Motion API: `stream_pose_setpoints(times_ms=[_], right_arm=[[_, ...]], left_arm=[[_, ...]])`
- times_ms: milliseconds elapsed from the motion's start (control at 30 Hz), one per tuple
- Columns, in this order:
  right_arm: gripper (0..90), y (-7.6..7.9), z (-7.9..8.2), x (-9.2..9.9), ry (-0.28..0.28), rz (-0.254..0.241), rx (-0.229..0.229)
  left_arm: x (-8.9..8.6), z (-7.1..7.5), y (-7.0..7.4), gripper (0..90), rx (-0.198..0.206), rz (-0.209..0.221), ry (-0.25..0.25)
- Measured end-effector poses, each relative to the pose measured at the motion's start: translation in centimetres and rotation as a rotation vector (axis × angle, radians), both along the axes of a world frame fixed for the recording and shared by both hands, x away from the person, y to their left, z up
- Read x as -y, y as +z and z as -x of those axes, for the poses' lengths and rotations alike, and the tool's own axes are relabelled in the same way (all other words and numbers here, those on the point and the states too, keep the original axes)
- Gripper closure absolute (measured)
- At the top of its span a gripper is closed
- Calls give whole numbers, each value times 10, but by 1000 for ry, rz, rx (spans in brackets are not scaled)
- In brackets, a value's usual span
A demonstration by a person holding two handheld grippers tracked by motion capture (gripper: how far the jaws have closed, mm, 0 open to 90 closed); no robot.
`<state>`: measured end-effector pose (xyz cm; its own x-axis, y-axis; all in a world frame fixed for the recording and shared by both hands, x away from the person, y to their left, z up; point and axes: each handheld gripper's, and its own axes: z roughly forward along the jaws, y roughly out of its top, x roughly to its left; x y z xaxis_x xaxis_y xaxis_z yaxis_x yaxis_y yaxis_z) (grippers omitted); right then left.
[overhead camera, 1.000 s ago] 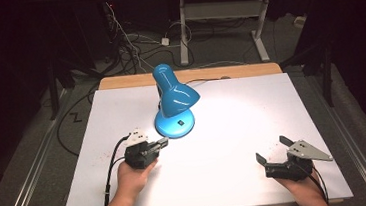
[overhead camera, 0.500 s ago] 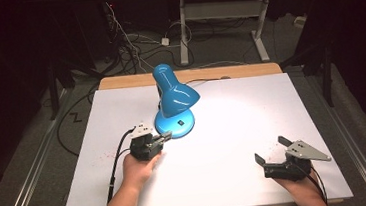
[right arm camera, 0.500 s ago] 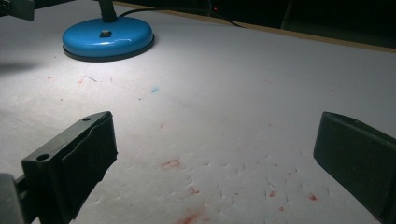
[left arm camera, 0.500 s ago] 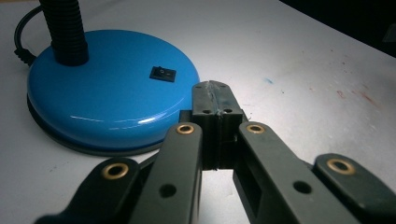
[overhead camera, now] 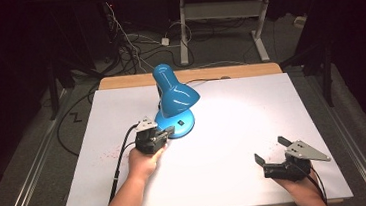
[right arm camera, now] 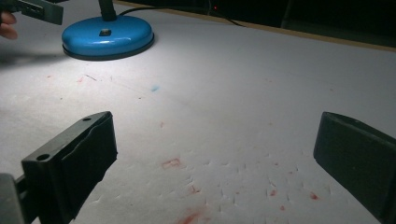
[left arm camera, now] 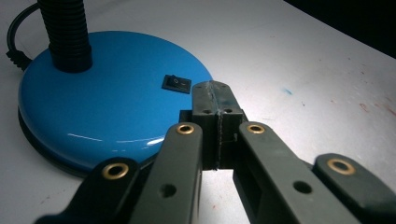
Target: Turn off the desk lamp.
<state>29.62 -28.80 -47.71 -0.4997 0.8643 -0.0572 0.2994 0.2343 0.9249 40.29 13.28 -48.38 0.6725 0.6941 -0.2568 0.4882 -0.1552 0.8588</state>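
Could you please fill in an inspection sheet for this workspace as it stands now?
Surface: white table top, speckled with small red stains; wooden strip along the far edge.
Job's things: blue desk lamp with round base, lit, shade pointing down; small black rocker switch on the base.
Clutter: nothing seen.
Grippers: left gripper shut and empty, tips at the base's edge just short of the switch; right gripper open and empty, apart at the near right.
Cables: lamp cord runs off the far edge; a cable trails from each gripper.
Surroundings: dark floor with loose wires, white table frame behind.

Blue desk lamp (overhead camera: 174, 106) upright, lit
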Motion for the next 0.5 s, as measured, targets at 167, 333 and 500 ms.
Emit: stream_pose_setpoints(times_ms=[167,333,500], right_arm=[[6,0,0,-1,0,0,-1],[6,-1,-1,-1,3,1,-3],[6,-2,0,1,-3,1,-4]], left_arm=[[5,-11,-2,881,1,13,14],[9,-22,-2,881,-16,30,17],[12,-31,-3,881,-49,73,22]])
